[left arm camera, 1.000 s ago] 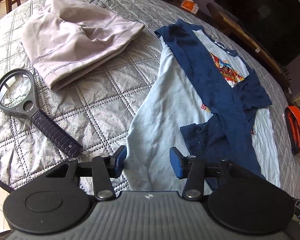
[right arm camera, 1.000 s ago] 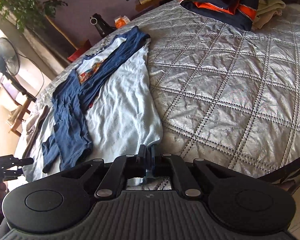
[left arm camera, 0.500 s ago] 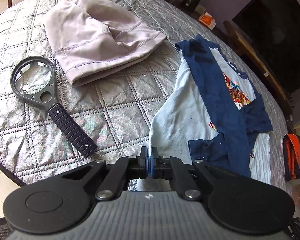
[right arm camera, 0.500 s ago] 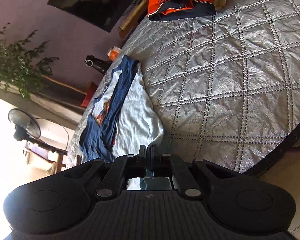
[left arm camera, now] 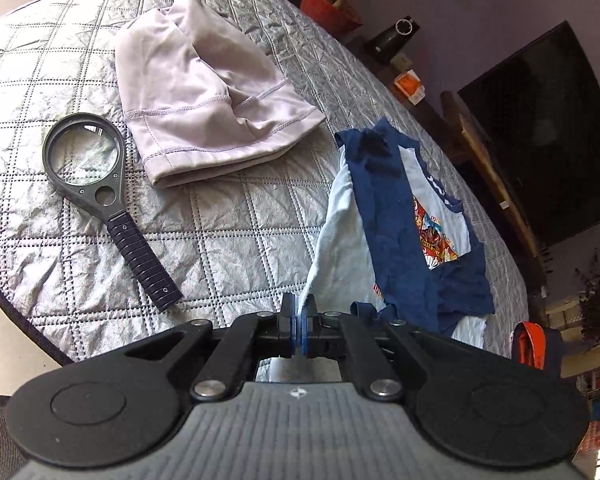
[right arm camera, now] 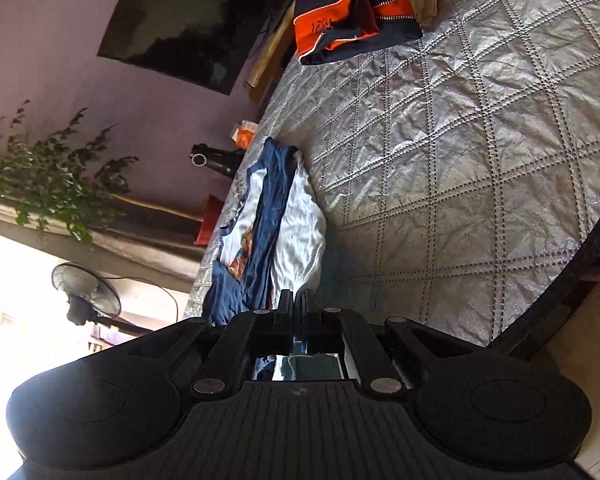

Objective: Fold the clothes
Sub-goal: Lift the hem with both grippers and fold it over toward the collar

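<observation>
Quilted silver counter (left arm camera: 236, 232), round-edged, with purple wall and dark screen (left arm camera: 548, 128) behind at 2 o'clock. Farthest left, at 9 o'clock in the left wrist view: magnifying glass (left arm camera: 100, 192), lens up, handle angled toward 5 o'clock. Just beyond, at 11 o'clock: folded mauve garment (left arm camera: 204, 108), apart from everything else. Toward 3 o'clock: light-blue T-shirt (left arm camera: 340, 248) with navy sleeves folded inward over a printed chest, lying lengthwise away from the camera. Near hem corner pinched in the left claw (left arm camera: 299, 320), blue pads pressed together on the pale cloth. Seen from the right wrist camera, heavily rolled: same T-shirt (right arm camera: 300, 220) at 10 o'clock, its other hem corner apparently clamped in the right claw (right arm camera: 296, 312), fingers closed with only a sliver between. Orange-and-navy jacket (right arm camera: 352, 28) heaped at 12 o'clock at the counter's far rim; standing fan (right arm camera: 86, 290) off at 8 o'clock.

Probable step: carrying hem toward collar for the half-fold. Risks, as judged: thin pinch on slippery knit slipping out under tension; uneven travel between the two corners skewing the crease; tucked navy sleeves sliding loose and undoing the side folds; trailing cloth snagging the magnifier's handle if swung leftward.
</observation>
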